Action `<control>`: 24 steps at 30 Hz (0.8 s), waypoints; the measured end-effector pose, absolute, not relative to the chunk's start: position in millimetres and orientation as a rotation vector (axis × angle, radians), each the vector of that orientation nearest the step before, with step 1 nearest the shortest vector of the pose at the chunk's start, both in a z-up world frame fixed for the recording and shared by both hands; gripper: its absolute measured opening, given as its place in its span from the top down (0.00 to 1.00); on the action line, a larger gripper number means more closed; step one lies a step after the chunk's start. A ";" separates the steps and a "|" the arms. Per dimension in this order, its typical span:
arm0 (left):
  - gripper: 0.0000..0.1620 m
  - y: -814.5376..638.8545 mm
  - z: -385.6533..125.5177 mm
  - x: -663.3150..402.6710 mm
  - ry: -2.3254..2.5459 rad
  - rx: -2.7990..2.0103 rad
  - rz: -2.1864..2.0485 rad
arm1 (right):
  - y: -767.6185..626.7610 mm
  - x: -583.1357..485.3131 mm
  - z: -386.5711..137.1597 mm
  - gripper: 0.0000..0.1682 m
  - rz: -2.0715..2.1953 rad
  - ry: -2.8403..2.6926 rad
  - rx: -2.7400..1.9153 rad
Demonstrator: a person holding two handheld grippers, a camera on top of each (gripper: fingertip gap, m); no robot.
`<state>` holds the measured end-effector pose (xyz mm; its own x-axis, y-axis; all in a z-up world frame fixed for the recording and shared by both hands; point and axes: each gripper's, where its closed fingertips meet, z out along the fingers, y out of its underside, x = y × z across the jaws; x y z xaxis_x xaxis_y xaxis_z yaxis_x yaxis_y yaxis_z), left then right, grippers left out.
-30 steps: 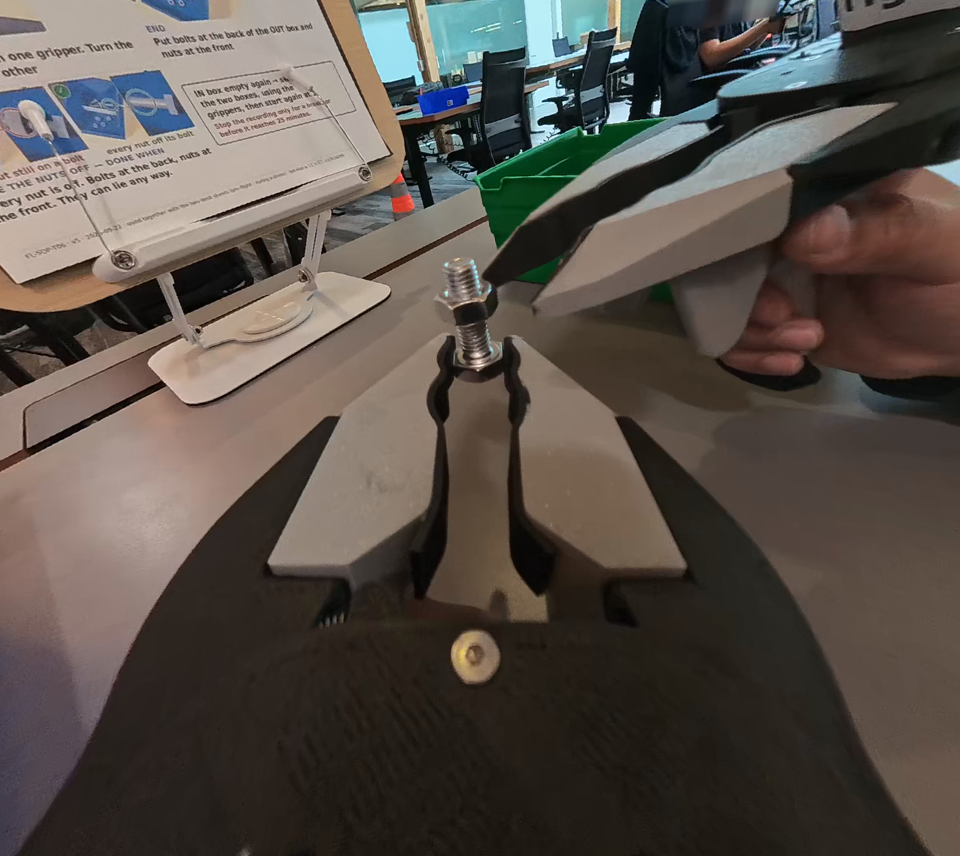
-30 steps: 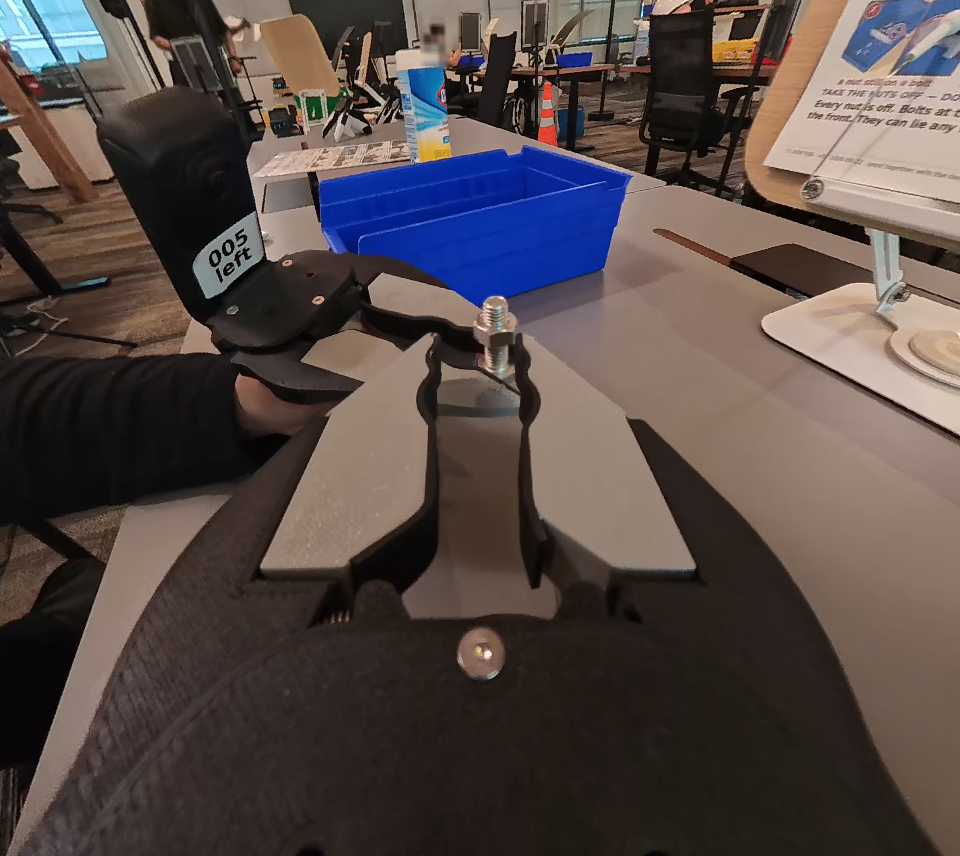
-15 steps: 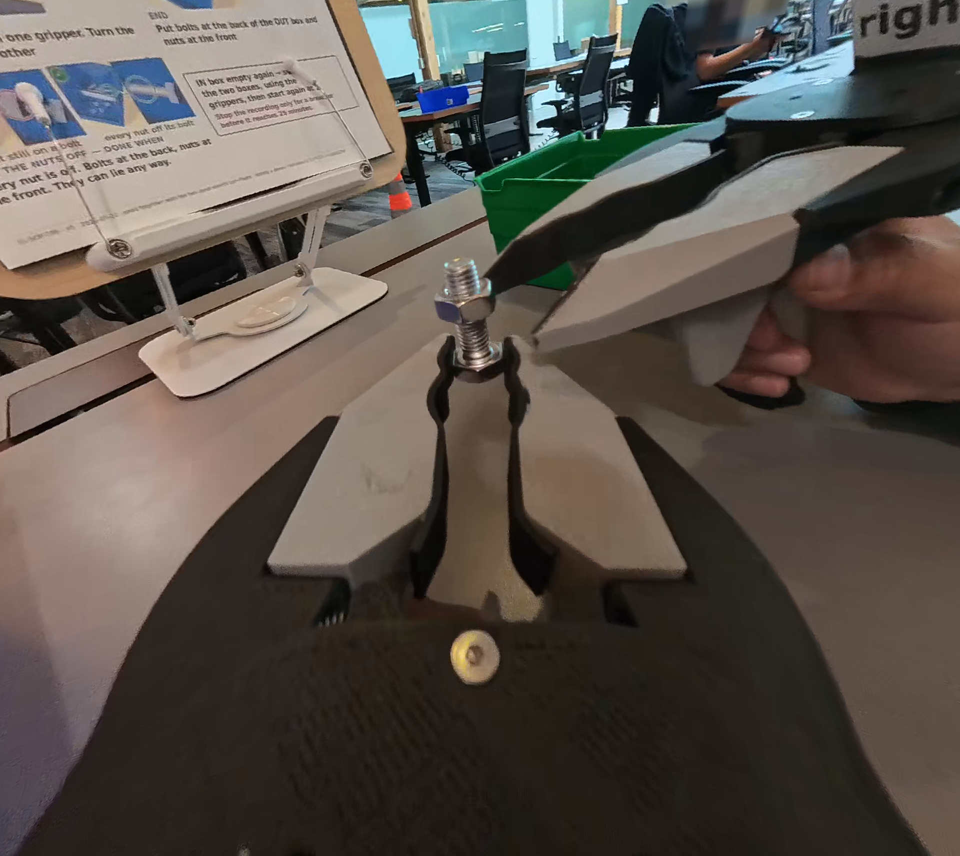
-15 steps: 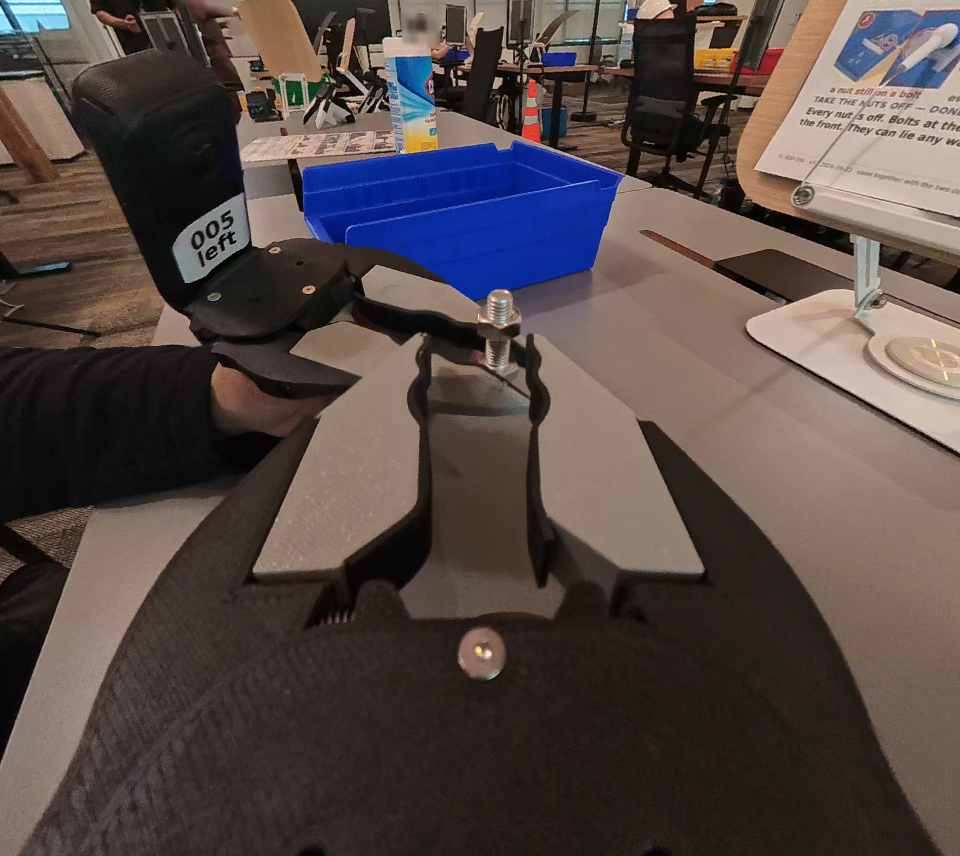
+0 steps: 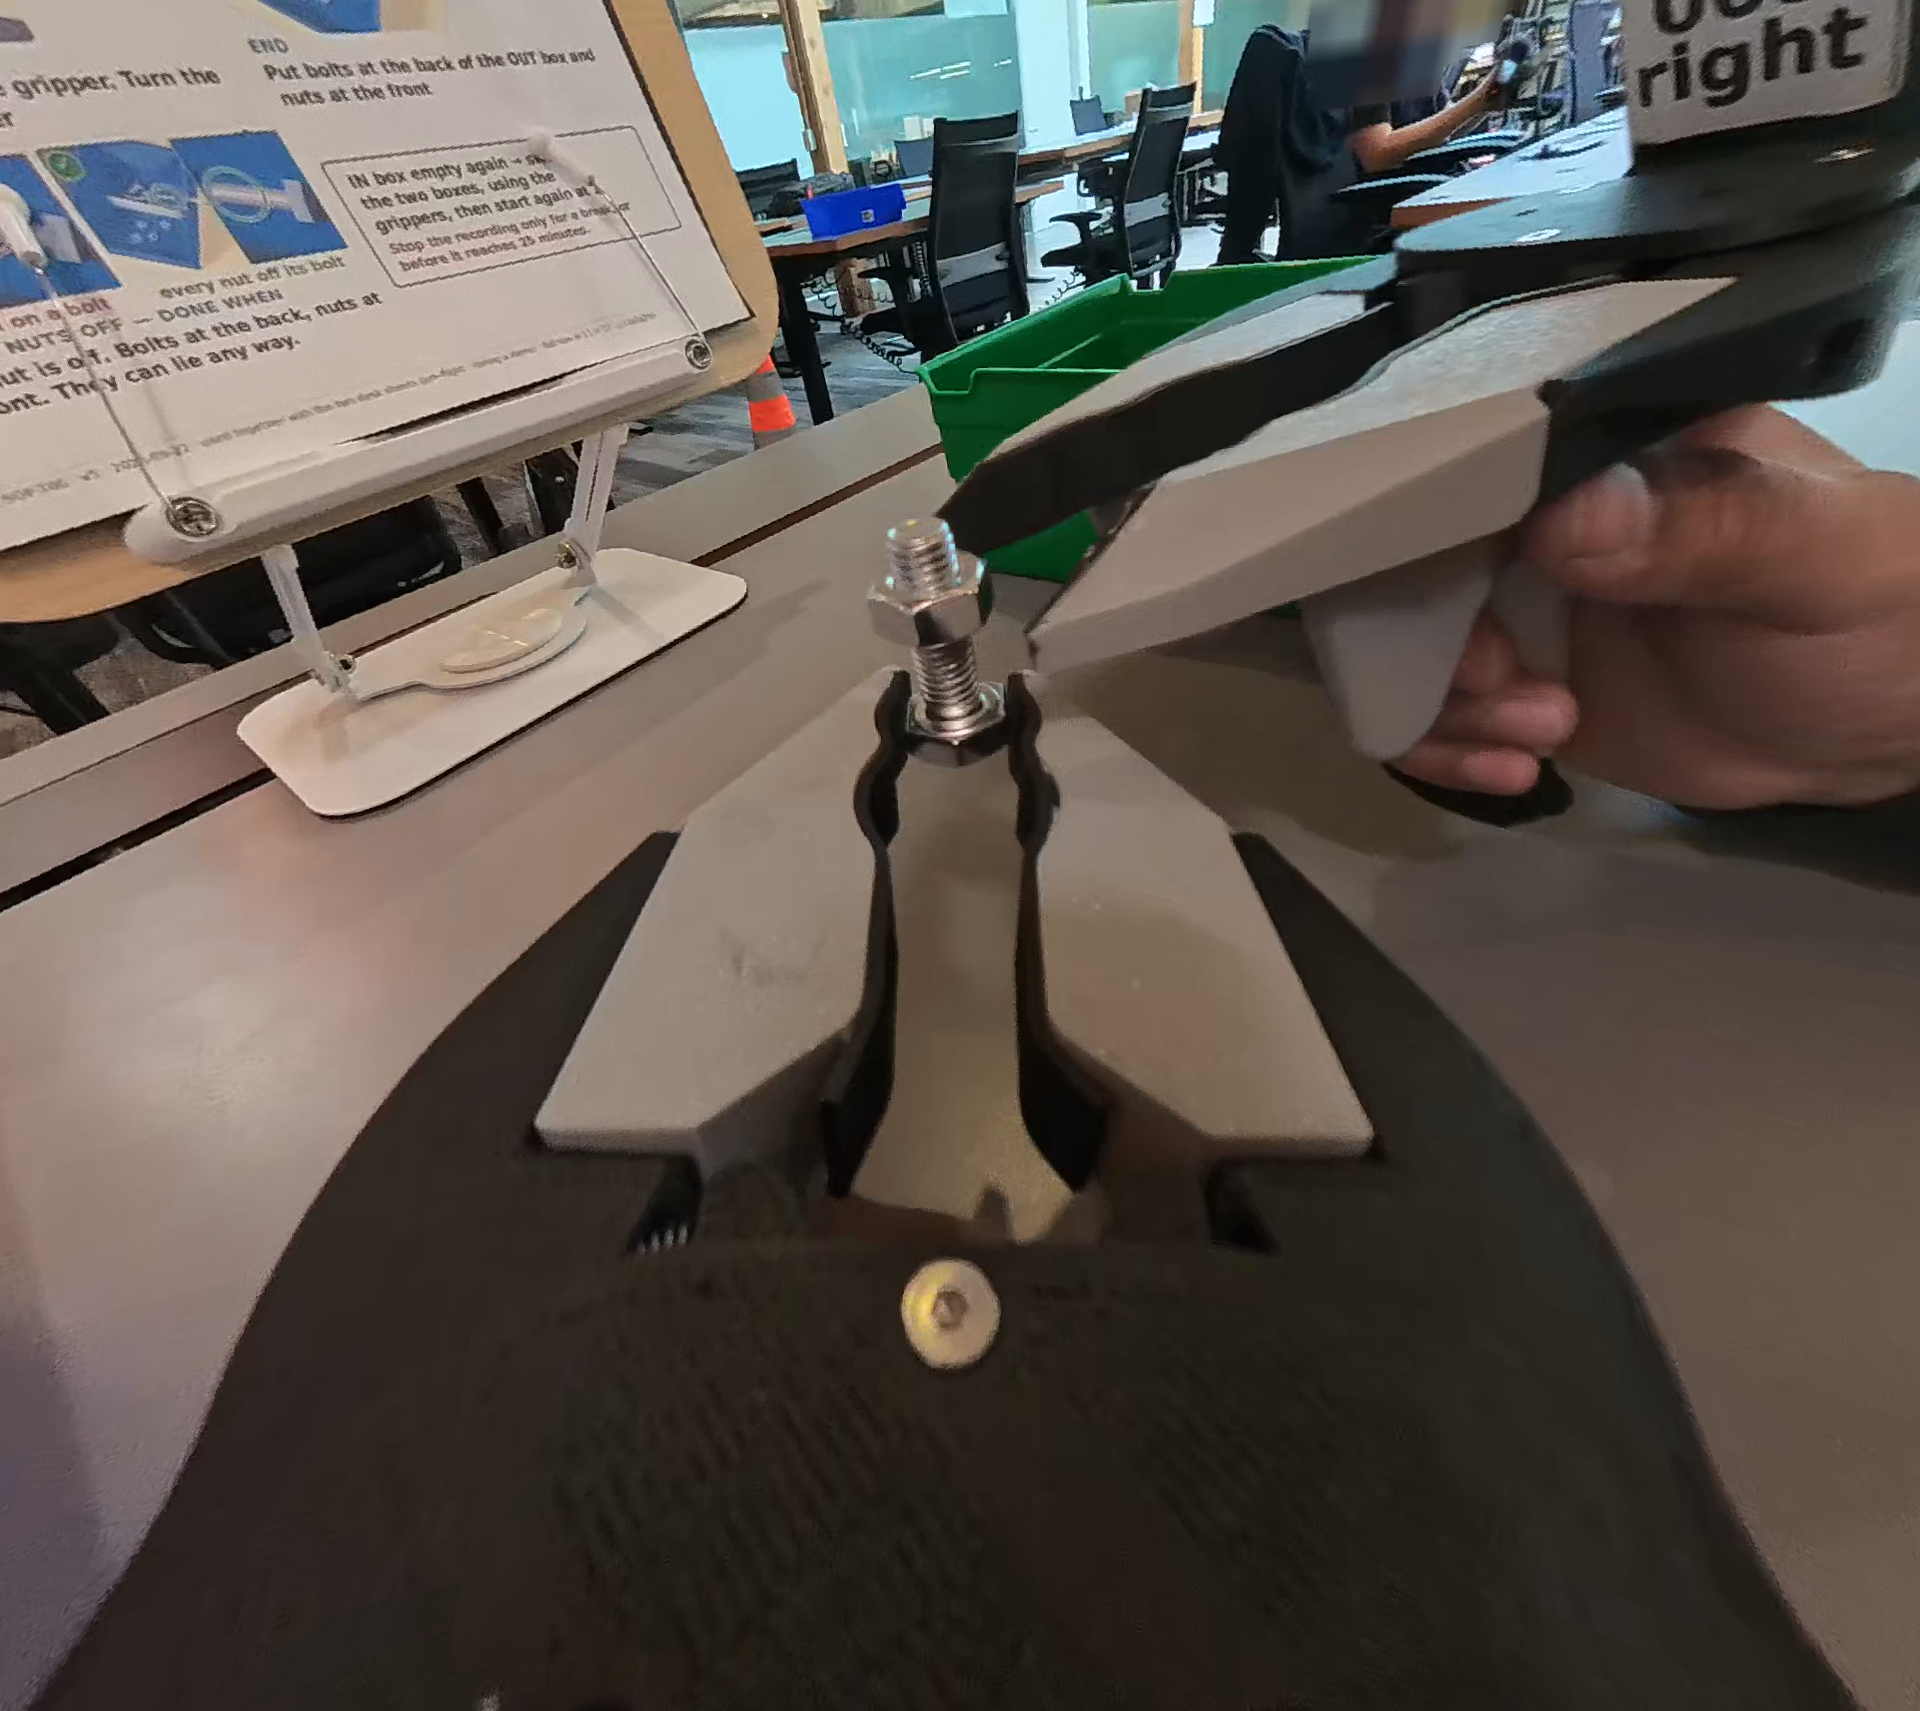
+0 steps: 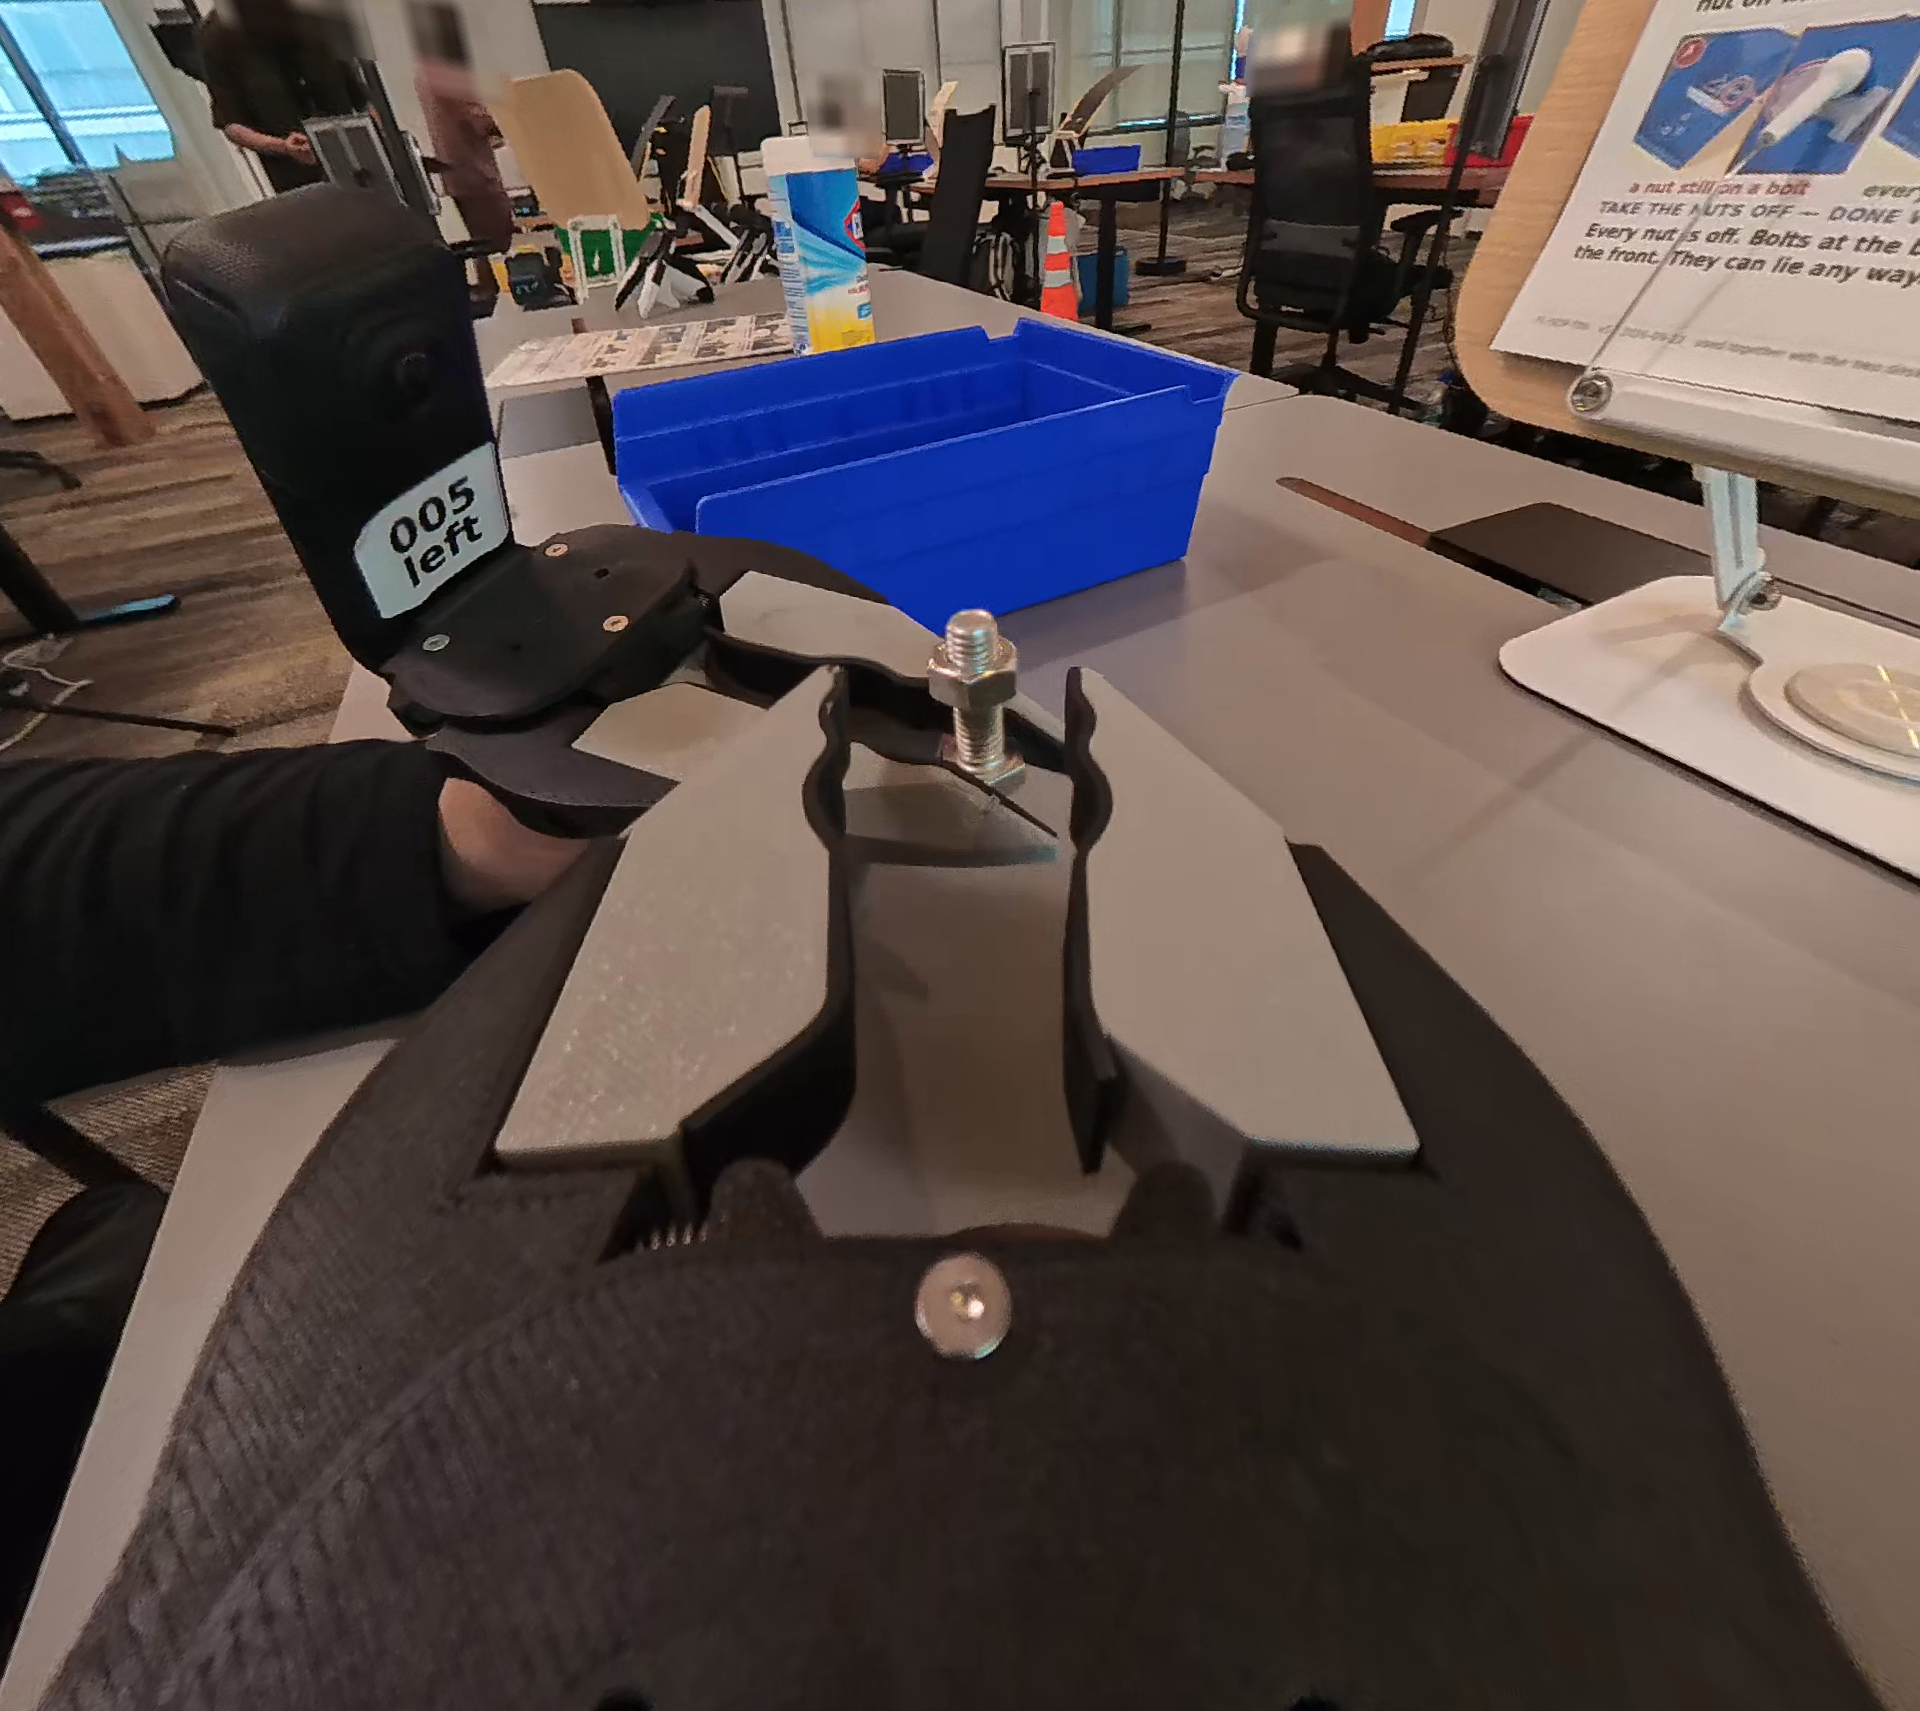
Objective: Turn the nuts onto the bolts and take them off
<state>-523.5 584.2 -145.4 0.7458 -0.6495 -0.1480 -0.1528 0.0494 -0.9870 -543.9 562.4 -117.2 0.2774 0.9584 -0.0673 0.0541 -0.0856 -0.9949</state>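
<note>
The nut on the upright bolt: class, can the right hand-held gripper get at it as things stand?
Probably yes. The right hand-held gripper is open around the nut, with nothing between; the left hand-held gripper clamps only the bolt head below.

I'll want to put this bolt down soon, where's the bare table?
Bare grey table lies between the blue bin and the white stand base. It is crowded around the bolt, gripped by the left tool, with the open right tool at its nut.
</note>
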 end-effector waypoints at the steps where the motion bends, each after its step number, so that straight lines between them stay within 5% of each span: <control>1: 0.90 582.3 -145.2 -521.1 0.697 -1.495 -0.434 | 560.9 -544.8 -117.4 0.78 1.037 -1.014 -1.431; 24: 0.91 579.1 -148.5 -511.1 0.755 -1.482 -0.356 | 546.0 -563.8 -120.2 0.61 1.082 -1.044 -1.411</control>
<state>-511.1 579.1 -148.5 0.7282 -0.6442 -0.2342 -0.2297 0.0926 -0.9689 -563.8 546.0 -120.2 0.2177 0.9725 -0.0824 0.0470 -0.0948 -0.9944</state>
